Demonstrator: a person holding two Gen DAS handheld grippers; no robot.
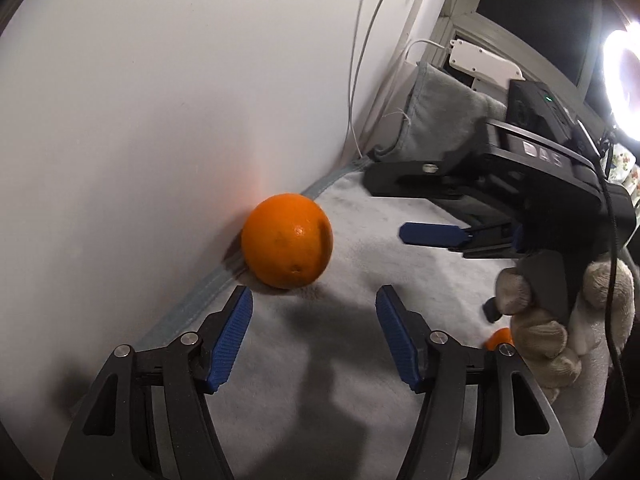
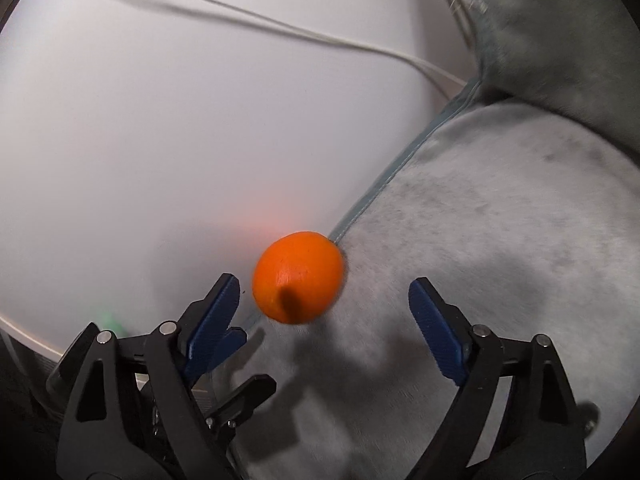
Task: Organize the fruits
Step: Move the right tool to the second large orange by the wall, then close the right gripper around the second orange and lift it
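An orange rests on the grey fleece cover against the white wall. My left gripper is open and empty, its fingertips just short of the orange. My right gripper is open and empty, with the orange just beyond its fingertips, nearer the left finger. The right gripper also shows in the left wrist view, held by a gloved hand at the right. A second small orange fruit peeks out under that hand.
White cables hang down the wall. A grey pillow leans at the back, under a window sill with a white device. A bright ring light shines at the right. The cover's seam runs along the wall.
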